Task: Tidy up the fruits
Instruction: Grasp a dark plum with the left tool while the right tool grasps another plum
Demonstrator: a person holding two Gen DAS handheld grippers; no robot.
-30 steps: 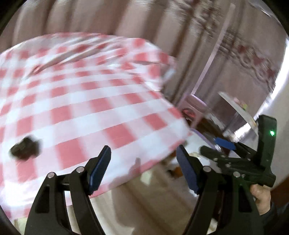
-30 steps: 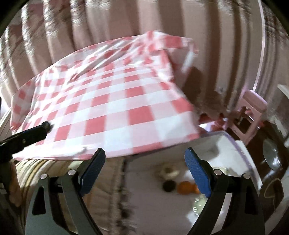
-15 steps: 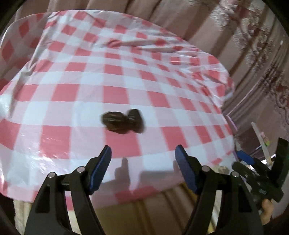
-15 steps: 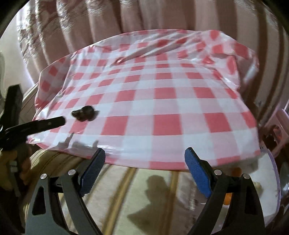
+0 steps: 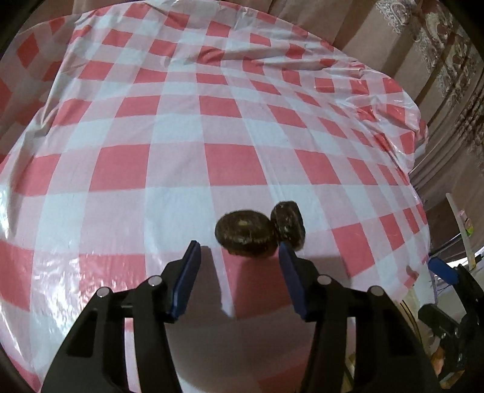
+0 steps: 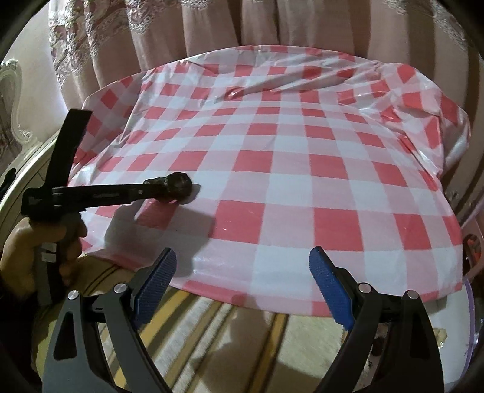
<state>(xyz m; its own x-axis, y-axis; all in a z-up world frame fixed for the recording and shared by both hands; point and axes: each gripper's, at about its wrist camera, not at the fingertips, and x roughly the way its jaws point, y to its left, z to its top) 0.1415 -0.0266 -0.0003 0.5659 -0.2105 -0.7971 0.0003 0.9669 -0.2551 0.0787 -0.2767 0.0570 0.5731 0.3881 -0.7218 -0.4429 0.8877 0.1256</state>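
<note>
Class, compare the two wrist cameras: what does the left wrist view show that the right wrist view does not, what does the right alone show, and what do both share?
Only the left wrist view separates two dark fruits: a larger fruit and a smaller fruit, just ahead of the open left gripper. Only the right wrist view shows the hand holding that gripper, the open right gripper and the striped floor. Both show the checked tablecloth and curtains.

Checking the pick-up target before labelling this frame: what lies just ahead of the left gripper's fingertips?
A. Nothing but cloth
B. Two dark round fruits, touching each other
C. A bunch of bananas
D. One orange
B: two dark fruits sit side by side on the checked tablecloth, just beyond the open left gripper.
</note>
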